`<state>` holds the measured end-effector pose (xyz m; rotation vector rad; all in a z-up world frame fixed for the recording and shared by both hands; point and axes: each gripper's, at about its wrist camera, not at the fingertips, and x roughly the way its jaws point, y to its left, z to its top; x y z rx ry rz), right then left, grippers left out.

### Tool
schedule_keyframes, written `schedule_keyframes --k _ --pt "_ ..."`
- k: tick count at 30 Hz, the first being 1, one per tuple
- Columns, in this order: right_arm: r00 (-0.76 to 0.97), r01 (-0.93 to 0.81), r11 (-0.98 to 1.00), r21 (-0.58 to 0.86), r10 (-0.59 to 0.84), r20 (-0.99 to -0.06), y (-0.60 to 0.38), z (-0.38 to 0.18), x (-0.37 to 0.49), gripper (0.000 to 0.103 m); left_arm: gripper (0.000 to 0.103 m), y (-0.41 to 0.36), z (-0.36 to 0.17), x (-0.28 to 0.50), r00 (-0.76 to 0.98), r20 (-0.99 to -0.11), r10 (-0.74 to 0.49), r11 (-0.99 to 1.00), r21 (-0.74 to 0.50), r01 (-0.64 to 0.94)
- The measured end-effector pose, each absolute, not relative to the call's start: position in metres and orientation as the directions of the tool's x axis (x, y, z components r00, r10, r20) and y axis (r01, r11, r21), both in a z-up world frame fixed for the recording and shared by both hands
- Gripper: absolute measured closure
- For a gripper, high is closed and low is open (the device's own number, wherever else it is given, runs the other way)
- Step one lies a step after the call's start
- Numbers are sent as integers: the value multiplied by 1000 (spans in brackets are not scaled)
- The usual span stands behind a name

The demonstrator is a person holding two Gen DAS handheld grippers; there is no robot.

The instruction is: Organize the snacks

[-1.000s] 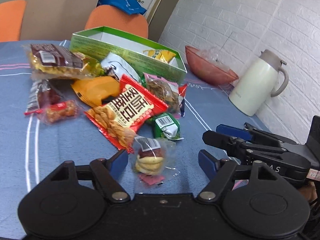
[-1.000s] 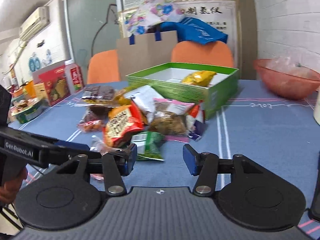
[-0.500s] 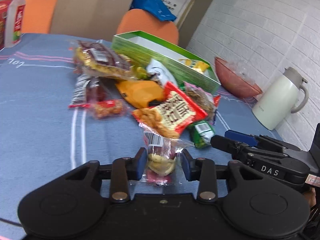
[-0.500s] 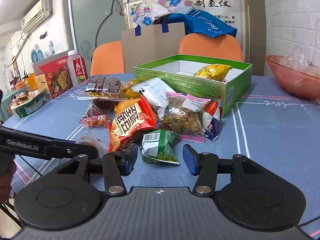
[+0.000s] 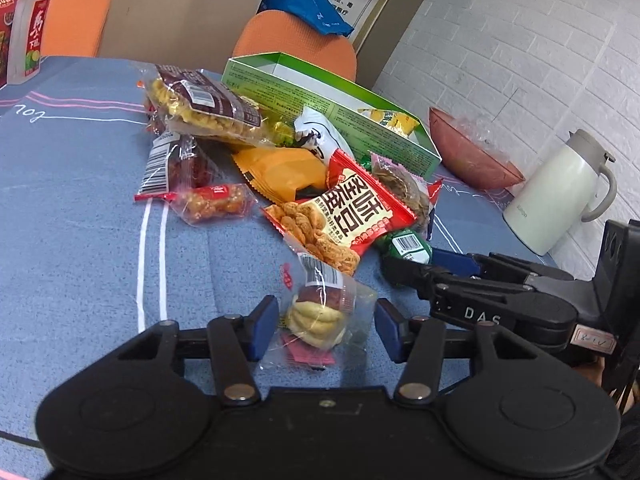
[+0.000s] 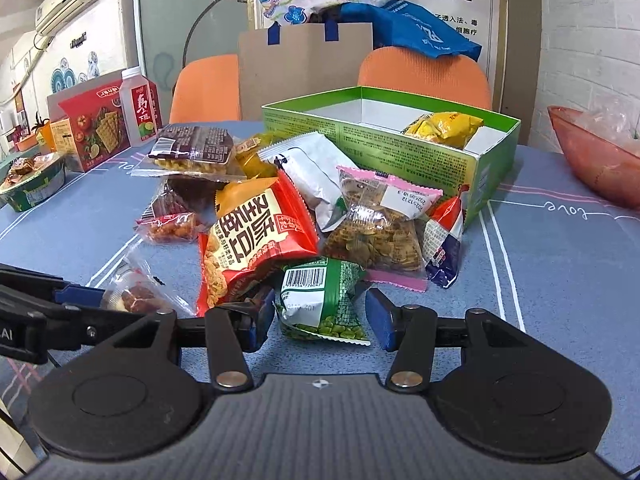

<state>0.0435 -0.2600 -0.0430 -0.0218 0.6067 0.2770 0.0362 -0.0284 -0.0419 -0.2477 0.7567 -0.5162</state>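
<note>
Clear-wrapped date snack (image 5: 320, 312) lies on the blue tablecloth (image 5: 80, 240) between the left gripper's (image 5: 326, 330) just-reopened jaws, untouched, while the right gripper (image 6: 320, 318) stands open around a green pea packet (image 6: 320, 300) near the green box (image 6: 400, 136).

"DAS" — right hand-held gripper (image 5: 416, 268); "love" — tablecloth (image 6: 564, 209)
</note>
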Motion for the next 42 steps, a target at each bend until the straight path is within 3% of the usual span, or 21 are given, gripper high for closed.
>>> schedule_keyframes --k 1,3,8,17,25,34,42 --pt "782 -268 961 63 255 -568 -260 -45 44 26 12 -29 -42 36 614 -588 -527 850 -385 361" --pt "776 -271 959 80 267 -571 -262 -49 45 32 19 -30 -43 35 620 -580 -528 849 -376 371" --pt "784 -264 960 94 271 -559 -270 -46 36 35 33 -28 -35 34 617 -563 -549 835 -398 380" --pt "854 -245 967 64 246 -459 -288 -12 19 35 34 -30 -3 46 619 -489 -614 787 -432 439" --pt "894 -251 967 43 249 -372 -289 10 55 35 34 -43 42 102 689 -415 -594 797 -416 437" --pt "907 -220 973 65 229 -353 -283 13 149 35 34 -69 53 221 756 -446 -479 855 -434 286" --pt "891 -240 968 69 248 -380 -278 1 193 35 32 -90 37 269 739 -501 -451 873 -420 248"
